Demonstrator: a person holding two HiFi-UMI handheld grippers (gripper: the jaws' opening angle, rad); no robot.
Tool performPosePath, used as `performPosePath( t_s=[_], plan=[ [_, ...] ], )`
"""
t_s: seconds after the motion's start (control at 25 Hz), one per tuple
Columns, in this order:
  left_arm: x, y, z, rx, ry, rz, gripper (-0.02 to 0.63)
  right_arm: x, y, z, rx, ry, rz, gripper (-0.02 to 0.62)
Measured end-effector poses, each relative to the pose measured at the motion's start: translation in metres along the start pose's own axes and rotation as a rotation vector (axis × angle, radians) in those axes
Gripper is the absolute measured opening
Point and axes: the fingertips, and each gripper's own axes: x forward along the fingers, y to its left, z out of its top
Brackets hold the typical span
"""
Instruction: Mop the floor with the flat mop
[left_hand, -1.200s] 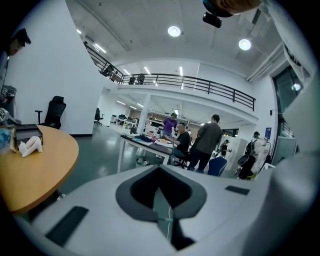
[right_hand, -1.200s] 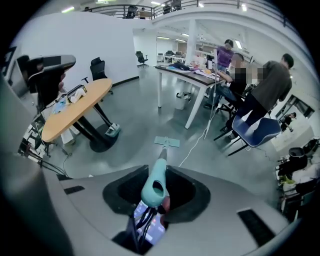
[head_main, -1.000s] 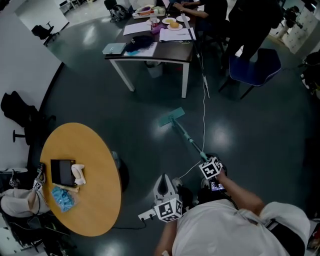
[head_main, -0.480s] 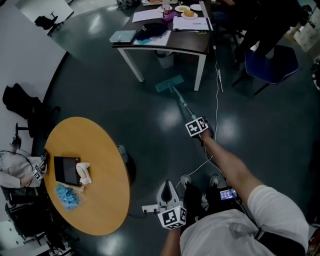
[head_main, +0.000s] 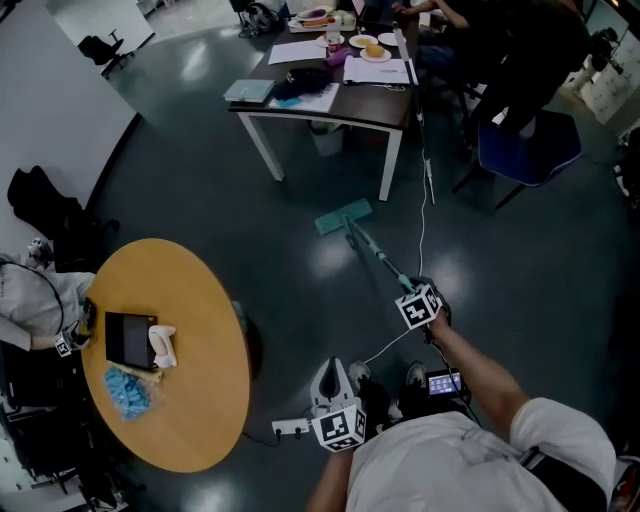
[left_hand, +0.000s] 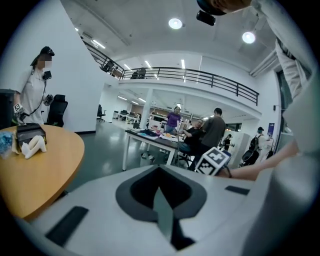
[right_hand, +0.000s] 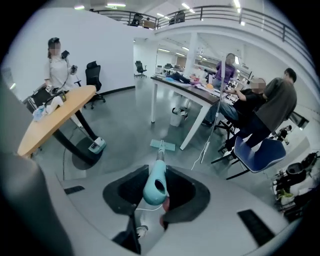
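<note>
Teal flat mop drawn back from table; right hand-held gripper gripping.

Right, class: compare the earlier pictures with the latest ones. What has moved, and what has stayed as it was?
The flat mop slid out toward the table leg as the right tongs reached forward, then both came partway back toward the person. Nothing was taken hold of or let go. The right tongs stay shut on its handle, and the left tongs stay shut and empty near the body.
</note>
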Motion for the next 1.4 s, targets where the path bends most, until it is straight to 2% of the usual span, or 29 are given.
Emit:
performPosePath(
  t_s=[0.16,0.32,0.4,0.6,0.76,1.4],
  plan=[
    [-0.008,-0.022,0.015,0.002,-0.041,-0.031,0.006,-0.102,0.014,-0.036,0.008,-0.05,0.046,0.112],
    [-0.008,-0.043,0.032,0.009,-0.094,-0.053,0.006,-0.154,0.026,-0.06,0.019,-0.08,0.072,0.112],
    [-0.004,-0.049,0.033,0.006,-0.104,-0.054,0.006,-0.154,0.03,-0.067,0.013,-0.088,0.077,0.114],
    [-0.014,-0.058,0.015,0.006,-0.065,-0.062,0.006,-0.15,0.053,-0.077,-0.005,-0.103,0.109,0.113],
    [-0.009,-0.077,0.02,0.015,-0.089,-0.101,0.006,-0.159,0.039,-0.075,0.0,-0.128,0.091,0.113],
    [-0.016,-0.072,0.028,0.026,-0.119,-0.066,0.006,-0.158,0.045,-0.072,-0.032,-0.15,0.102,0.114]
  ],
)
